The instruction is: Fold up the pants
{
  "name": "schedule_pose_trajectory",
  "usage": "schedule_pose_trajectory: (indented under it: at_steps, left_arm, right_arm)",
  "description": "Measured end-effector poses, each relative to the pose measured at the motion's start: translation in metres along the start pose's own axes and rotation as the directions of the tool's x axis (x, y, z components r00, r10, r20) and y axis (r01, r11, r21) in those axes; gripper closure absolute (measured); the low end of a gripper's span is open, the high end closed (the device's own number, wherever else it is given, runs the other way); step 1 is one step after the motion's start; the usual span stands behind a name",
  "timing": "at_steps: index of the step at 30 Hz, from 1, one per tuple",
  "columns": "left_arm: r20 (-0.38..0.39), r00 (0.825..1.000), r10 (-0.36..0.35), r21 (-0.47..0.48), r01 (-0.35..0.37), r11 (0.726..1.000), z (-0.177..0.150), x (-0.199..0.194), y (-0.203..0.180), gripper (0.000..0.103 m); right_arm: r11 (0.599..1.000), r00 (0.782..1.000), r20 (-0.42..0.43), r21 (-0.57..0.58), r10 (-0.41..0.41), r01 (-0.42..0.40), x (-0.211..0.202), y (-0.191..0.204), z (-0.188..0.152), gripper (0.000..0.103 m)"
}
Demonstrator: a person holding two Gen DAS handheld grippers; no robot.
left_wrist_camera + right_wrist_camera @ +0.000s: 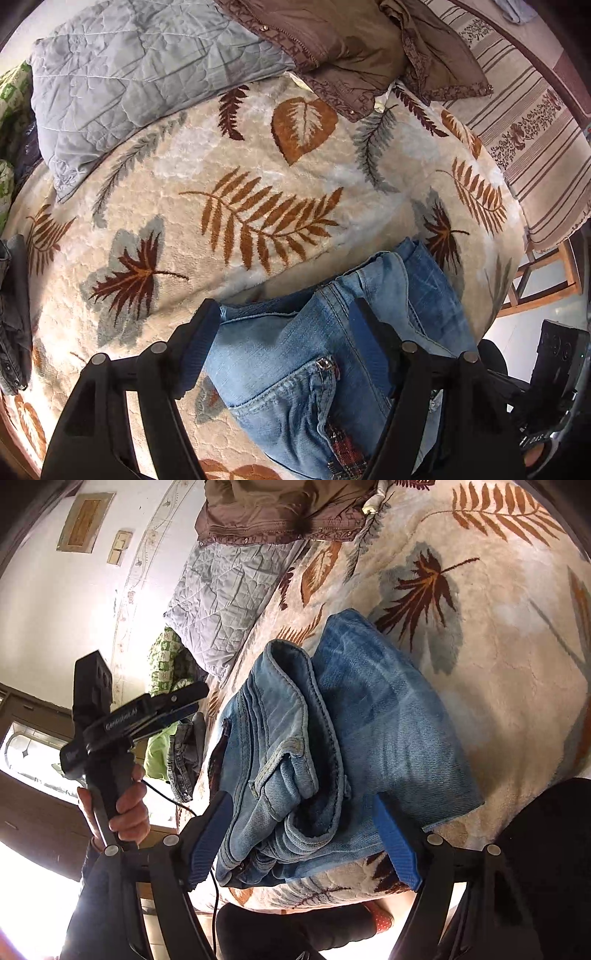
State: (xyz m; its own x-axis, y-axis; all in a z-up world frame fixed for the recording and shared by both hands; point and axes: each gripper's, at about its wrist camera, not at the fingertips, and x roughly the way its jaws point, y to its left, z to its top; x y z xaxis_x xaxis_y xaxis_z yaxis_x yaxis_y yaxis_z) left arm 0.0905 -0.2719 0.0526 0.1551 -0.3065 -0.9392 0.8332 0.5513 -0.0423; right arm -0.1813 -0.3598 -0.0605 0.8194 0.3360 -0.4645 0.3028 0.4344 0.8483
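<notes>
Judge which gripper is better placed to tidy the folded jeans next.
Probably right: the right gripper hangs open straddling the near end of the folded jeans. The left gripper is lifted off to the side.

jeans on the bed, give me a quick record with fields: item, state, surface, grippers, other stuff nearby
item: blue jeans
state: folded into a compact stack, waistband end on top
surface: leaf-print blanket on a bed
left gripper: open above the jeans, nothing held
right gripper: open, fingers either side of the fold, not pressing
nearby: grey quilted pillow, brown jacket, grey garment at the blanket's edge
</notes>
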Motion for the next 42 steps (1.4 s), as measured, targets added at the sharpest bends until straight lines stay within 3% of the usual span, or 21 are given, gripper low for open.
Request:
schedule_pose_trajectory:
  at_steps: [4,7,10,13,15,16,17,20,22,26,29,30,31,32,34,37,42]
  left_arm:
    - [-0.073,0.997,-0.035,0.012,0.036,0.999,0.006,0.024,-0.006,0.031]
    - [-0.083,0.996,-0.028,0.036,0.031,0.999,0.011,0.036,-0.013,0.031]
    - [-0.099,0.992,-0.073,0.041,0.077,0.996,0.019,0.044,-0.014,0.029]
    - [-0.143,0.976,-0.163,0.028,0.168,0.985,0.022,0.055,-0.013,0.027]
    - [-0.201,0.955,-0.217,0.049,0.231,0.972,0.018,0.065,-0.018,0.027]
    - [-0.229,0.946,-0.229,0.074,0.252,0.965,0.014,0.070,-0.023,0.027]
    - [-0.233,0.949,-0.214,0.115,0.245,0.963,0.010,0.072,-0.027,0.025]
    - [-0.205,0.962,-0.180,0.231,0.227,0.946,0.001,0.065,-0.038,0.024]
    - [-0.207,0.959,-0.194,0.217,0.239,0.946,0.001,0.062,-0.035,0.025]
    - [-0.209,0.958,-0.197,0.206,0.240,0.949,0.001,0.054,-0.031,0.025]
    - [-0.178,0.965,-0.193,0.188,0.226,0.956,-0.001,0.050,-0.028,0.025]
    - [-0.161,0.968,-0.191,0.172,0.219,0.961,-0.003,0.049,-0.027,0.026]
    - [-0.135,0.972,-0.190,0.153,0.210,0.966,-0.004,0.045,-0.026,0.033]
    - [-0.113,0.975,-0.194,0.130,0.208,0.970,-0.007,0.041,-0.023,0.040]
    - [-0.075,0.966,-0.247,0.056,0.252,0.966,-0.011,0.028,-0.011,0.051]
    - [-0.008,0.936,-0.351,-0.047,0.350,0.936,-0.013,0.003,0.006,0.053]
    - [0.025,0.934,-0.357,-0.011,0.358,0.934,-0.005,-0.021,-0.016,0.053]
  right_arm:
    - [1.000,1.000,-0.016,-0.012,0.011,-0.011,0.005,0.003,0.002,0.022]
    - [1.000,0.999,-0.041,-0.012,0.019,-0.020,0.016,0.004,0.003,0.022]
    - [0.999,0.997,-0.063,-0.033,0.037,-0.040,0.025,0.008,0.001,0.022]
    - [0.997,0.997,-0.072,-0.058,0.041,-0.045,0.031,0.009,0.001,0.022]
    - [0.997,0.996,-0.074,-0.052,0.048,-0.052,0.034,0.007,0.001,0.024]
    - [0.997,0.995,-0.079,-0.044,0.061,-0.064,0.035,0.006,0.001,0.027]
    - [0.996,0.993,-0.086,-0.037,0.081,-0.084,0.036,0.006,0.002,0.032]
    - [0.993,0.990,-0.084,-0.029,0.110,-0.113,0.034,0.002,0.002,0.037]
    - [0.995,0.991,-0.096,-0.023,0.090,-0.093,0.039,-0.002,0.002,0.042]
    - [0.990,0.985,-0.097,0.016,0.142,-0.141,0.035,-0.004,0.002,0.039]
    - [0.991,0.987,-0.088,0.024,0.133,-0.132,0.035,-0.004,-0.001,0.040]
    - [0.992,0.987,-0.102,0.030,0.124,-0.122,0.039,-0.005,-0.002,0.042]
    - [0.995,0.989,-0.108,0.019,0.098,-0.096,0.042,-0.004,-0.003,0.058]
    - [0.997,0.991,-0.111,-0.004,0.075,-0.076,0.043,-0.001,-0.004,0.063]
    - [0.995,0.991,-0.099,-0.038,0.085,-0.089,0.037,0.007,-0.004,0.071]
    - [0.984,0.985,-0.081,-0.078,0.153,-0.159,0.020,0.021,-0.001,0.074]
    - [0.977,0.983,-0.053,-0.113,0.174,-0.179,-0.001,0.028,0.002,0.075]
